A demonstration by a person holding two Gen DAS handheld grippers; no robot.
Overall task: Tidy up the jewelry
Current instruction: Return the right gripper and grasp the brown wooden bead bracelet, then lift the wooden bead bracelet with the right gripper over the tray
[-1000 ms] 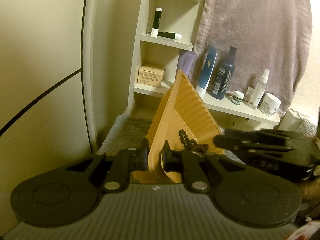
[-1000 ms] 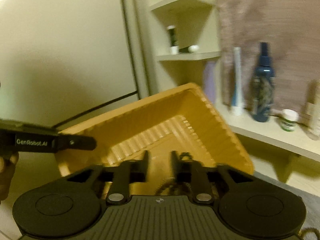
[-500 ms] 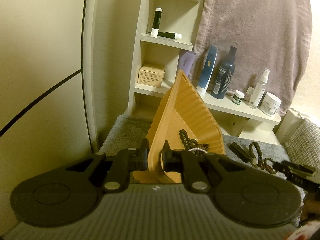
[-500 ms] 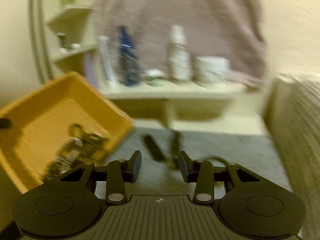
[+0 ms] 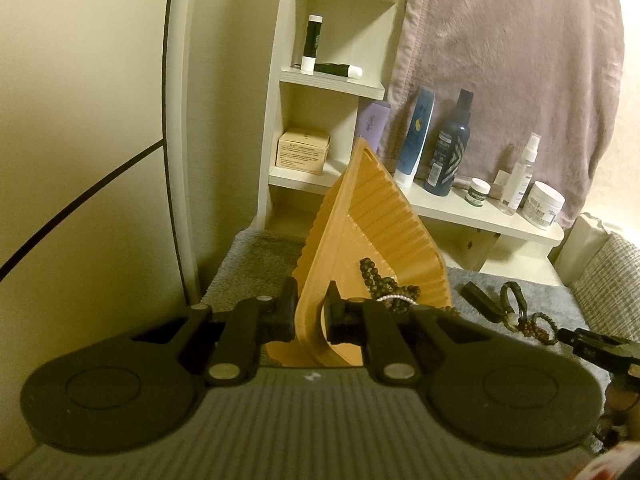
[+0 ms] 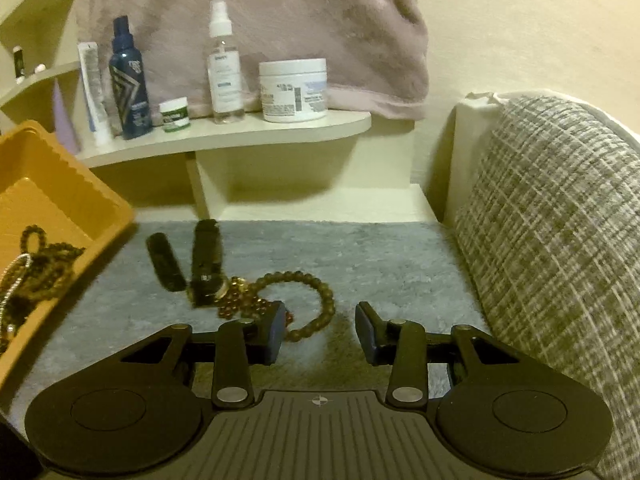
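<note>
My left gripper (image 5: 311, 314) is shut on the near rim of an orange ribbed tray (image 5: 380, 224) and holds it tilted. Dark bead strands and a pearl strand (image 5: 386, 288) lie in the tray, which also shows at the left of the right wrist view (image 6: 52, 196). My right gripper (image 6: 321, 330) is open and empty, low over the grey mat (image 6: 380, 256). A brown bead bracelet (image 6: 308, 300) lies just ahead of its left finger, tangled with amber beads and a black strap (image 6: 204, 264). That pile also shows in the left wrist view (image 5: 520, 316).
A cream shelf (image 6: 224, 136) behind the mat carries bottles, a spray bottle (image 6: 224, 64) and a white jar (image 6: 294, 90). A mauve towel (image 5: 500, 60) hangs behind. A checked cushion (image 6: 560, 240) stands at the right. A corner shelf unit (image 5: 320, 80) rises at the back left.
My right gripper left the tray, swung right and dropped over the mat by the bracelet pile, with its jaws wider. The left gripper kept still on the tray.
</note>
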